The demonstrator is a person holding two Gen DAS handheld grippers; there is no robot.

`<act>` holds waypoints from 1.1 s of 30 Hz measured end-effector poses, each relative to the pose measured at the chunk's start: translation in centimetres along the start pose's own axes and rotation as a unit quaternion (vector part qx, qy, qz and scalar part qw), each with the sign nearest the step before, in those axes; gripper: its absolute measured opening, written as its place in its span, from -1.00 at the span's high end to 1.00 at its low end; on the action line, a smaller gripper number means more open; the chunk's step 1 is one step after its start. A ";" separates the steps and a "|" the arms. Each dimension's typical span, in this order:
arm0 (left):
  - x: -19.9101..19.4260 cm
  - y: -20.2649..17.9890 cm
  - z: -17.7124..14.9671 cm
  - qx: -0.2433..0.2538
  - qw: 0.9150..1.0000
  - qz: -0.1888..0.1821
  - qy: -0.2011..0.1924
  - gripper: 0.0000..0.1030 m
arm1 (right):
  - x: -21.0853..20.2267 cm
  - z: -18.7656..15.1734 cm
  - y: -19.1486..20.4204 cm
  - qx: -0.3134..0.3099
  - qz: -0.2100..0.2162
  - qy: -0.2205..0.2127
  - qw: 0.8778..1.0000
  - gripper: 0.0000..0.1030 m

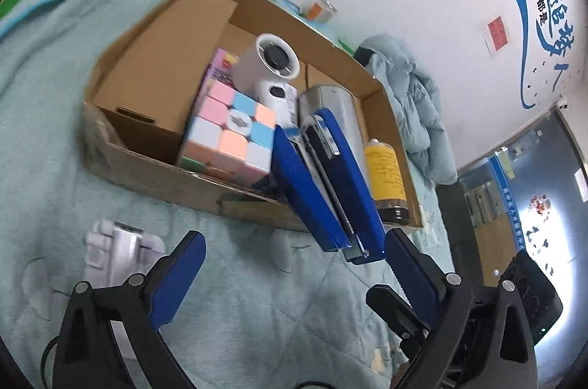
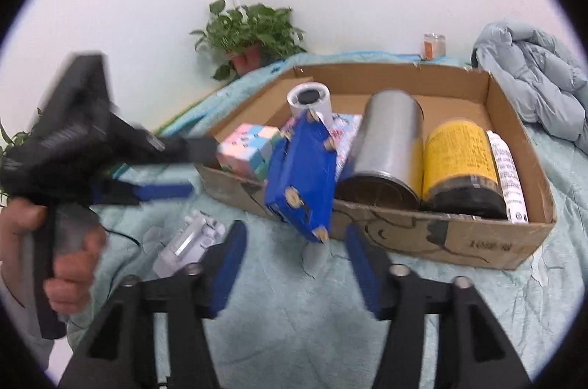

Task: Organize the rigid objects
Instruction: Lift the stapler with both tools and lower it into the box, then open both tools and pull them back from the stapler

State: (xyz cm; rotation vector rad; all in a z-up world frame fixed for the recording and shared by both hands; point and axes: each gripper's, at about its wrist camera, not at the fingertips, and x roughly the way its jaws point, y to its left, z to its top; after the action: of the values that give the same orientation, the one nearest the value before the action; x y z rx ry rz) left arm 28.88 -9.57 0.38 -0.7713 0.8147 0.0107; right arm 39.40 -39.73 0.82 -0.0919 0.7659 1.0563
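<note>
A blue stapler (image 1: 330,183) (image 2: 301,175) stands tilted across the front wall of a cardboard box (image 1: 154,175) (image 2: 441,238), its lower end outside the box above the blanket. My left gripper (image 1: 294,260) is open wide; the stapler's lower end sits close to its right finger (image 1: 408,264), with no pad pressing on it. My right gripper (image 2: 297,256) is open too, its fingertips just below the stapler's lower end. In the right wrist view a hand holds the left gripper (image 2: 204,168) at the left.
The box holds a pastel cube (image 1: 231,139) (image 2: 250,146), a white round device (image 1: 268,65), a metal can (image 2: 386,146) and a yellow-labelled bottle (image 2: 463,164). A white object (image 1: 121,245) (image 2: 191,242) lies on the teal blanket. A potted plant (image 2: 250,32) and a jacket (image 2: 533,76) lie beyond.
</note>
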 end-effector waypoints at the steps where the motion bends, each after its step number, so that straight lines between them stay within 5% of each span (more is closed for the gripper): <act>1: 0.4 -0.3 0.2 0.006 1.000 -0.008 0.002 -0.89 | -0.1 0.4 0.3 -0.007 0.001 -0.002 1.000 -0.20; 5: 3.3 -0.9 1.6 0.011 0.999 -0.032 0.016 -0.89 | 1.7 1.9 1.4 -0.058 -0.015 0.010 0.998 -0.21; 10: 6.9 -0.3 2.8 -0.018 0.998 -0.031 0.050 -0.89 | 4.9 2.3 0.4 -0.048 -0.002 0.027 0.998 -0.18; 11: 7.4 -0.3 2.7 -0.018 0.998 -0.030 0.054 -0.86 | 5.5 2.3 0.4 -0.045 0.002 0.030 0.999 0.04; 12: 7.7 -0.4 2.5 -0.011 0.998 -0.029 0.060 -0.57 | 5.8 2.2 0.6 -0.046 -0.004 0.034 0.998 0.23; 14: 7.9 -1.0 1.8 0.000 0.996 -0.060 0.070 -0.23 | 6.0 1.9 1.3 -0.052 -0.027 0.028 0.998 0.24; 22: 5.4 -4.5 0.9 0.069 0.997 0.000 0.033 -0.19 | 3.4 0.3 3.5 -0.047 -0.036 -0.020 0.998 0.35; 29: 4.8 -6.3 5.2 0.107 0.994 -0.005 0.016 -0.19 | 3.2 3.4 3.3 -0.047 -0.051 -0.059 0.996 0.35; 33: 5.5 -5.9 7.6 0.122 0.992 0.038 0.020 -0.32 | 5.1 5.0 1.8 -0.026 -0.066 -0.057 0.996 0.29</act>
State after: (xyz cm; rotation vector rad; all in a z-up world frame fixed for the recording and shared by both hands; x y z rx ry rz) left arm 39.44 -10.62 3.67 -0.5116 0.8654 -0.0355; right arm 41.88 -32.89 1.99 -0.1239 0.6212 0.9470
